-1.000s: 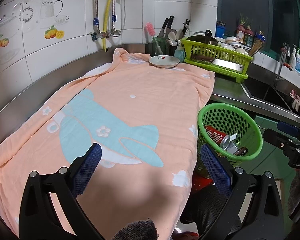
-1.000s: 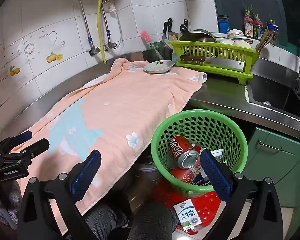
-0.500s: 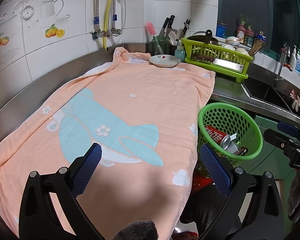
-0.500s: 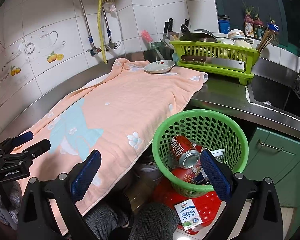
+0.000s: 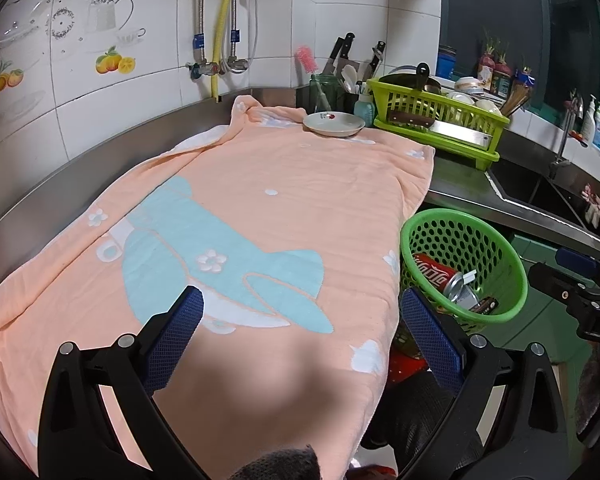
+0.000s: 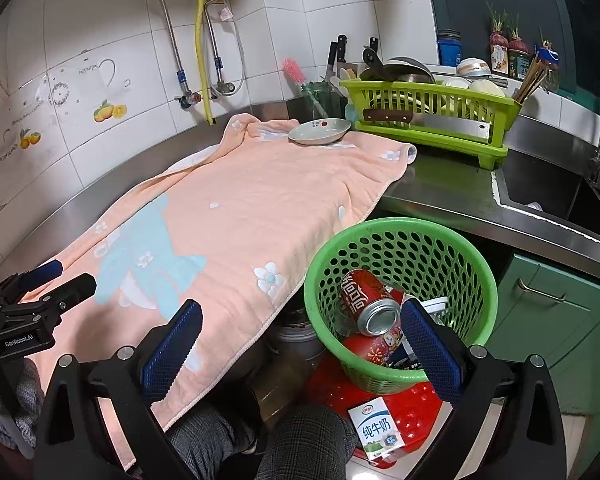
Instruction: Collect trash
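The left gripper point(image 5: 302, 312) is held above the near part of a peach-coloured towel with a light-blue figure point(image 5: 260, 208), which covers the steel counter point(image 6: 452, 192). Its two fingers with blue pads point(image 5: 180, 328) are spread wide and hold nothing; they point along the counter toward the tiled wall. In the right wrist view the same gripper shows at the far left edge, low over the towel's near corner.

The right gripper point(image 6: 300, 336) is also spread wide and empty. It is held lower and beyond the counter's front edge, pointing forward and a little down, so that its right finger point(image 6: 428, 344) stands in front of a round green plastic basket with holes point(image 6: 440, 240). The basket stands on a red plastic stool point(image 6: 412, 404), just beside the hanging edge of the towel.

The trash is in and near this basket. A red drink can with a silver top point(image 6: 366, 300) lies on its side inside, on top of other packaging that I cannot identify clearly. A small white and green milk carton point(image 6: 376, 432) stands outside the basket, on the front of the stool.

The person's legs in grey checked trousers point(image 6: 300, 448) are below the right gripper. On the far end of the towel a shallow white dish point(image 5: 334, 123) rests, beside a lime-green dish rack point(image 5: 440, 120).
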